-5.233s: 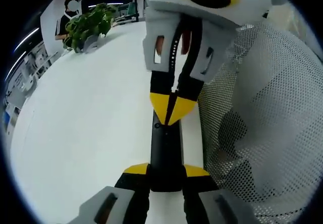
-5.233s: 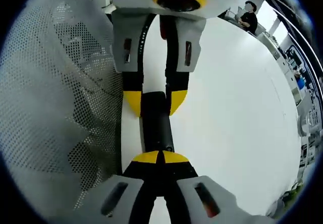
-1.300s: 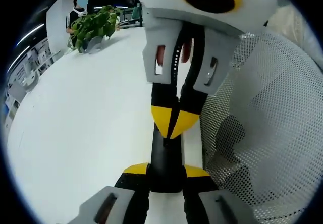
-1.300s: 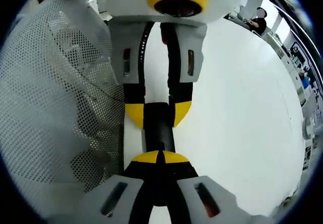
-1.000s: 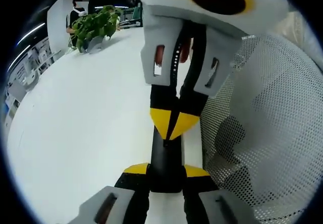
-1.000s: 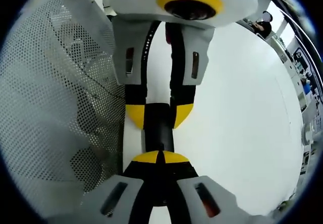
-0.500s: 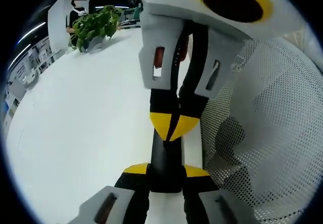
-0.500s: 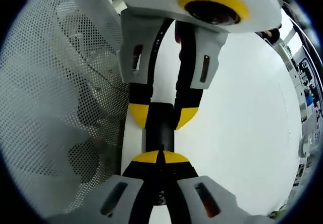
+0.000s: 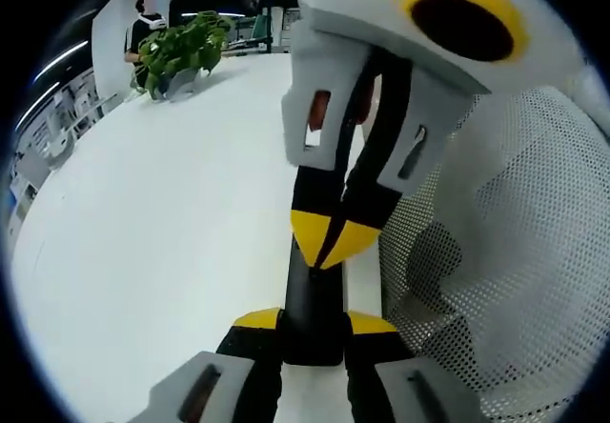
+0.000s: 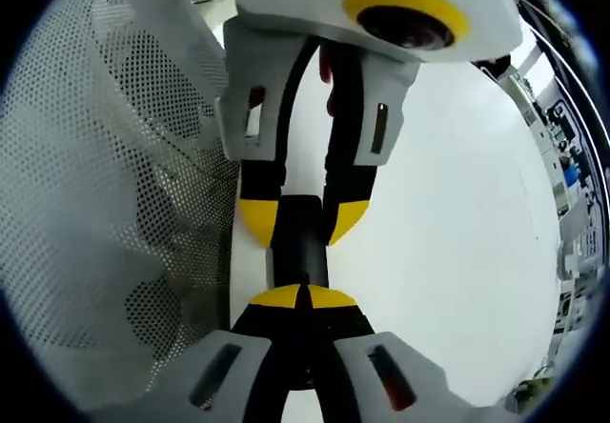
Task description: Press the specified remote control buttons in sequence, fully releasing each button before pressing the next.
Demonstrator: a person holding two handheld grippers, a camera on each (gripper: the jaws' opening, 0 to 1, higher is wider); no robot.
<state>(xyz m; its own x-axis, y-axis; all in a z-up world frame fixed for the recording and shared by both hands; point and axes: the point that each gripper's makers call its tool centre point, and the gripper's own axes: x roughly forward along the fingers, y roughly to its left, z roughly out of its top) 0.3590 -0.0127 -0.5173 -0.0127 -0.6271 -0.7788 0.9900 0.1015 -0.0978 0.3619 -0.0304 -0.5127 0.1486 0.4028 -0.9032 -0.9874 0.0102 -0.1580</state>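
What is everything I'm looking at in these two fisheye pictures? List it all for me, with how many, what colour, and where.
remote control: one, black, long and slim, over the white table, gripped at one end by the left gripper.
table: one, white, spreading under and beyond both grippers.
potted plant: one, green leaves, at the far edge of the table in the left gripper view.
mesh sleeve: one, white with small holes, on the person, beside the grippers.
people in the background: one by the plant, one at the table's far side; dark clothes.
left gripper: one, black with yellow tips, shut on the remote's end.
right gripper: one, same colours, tips closed together on the remote's upper face.
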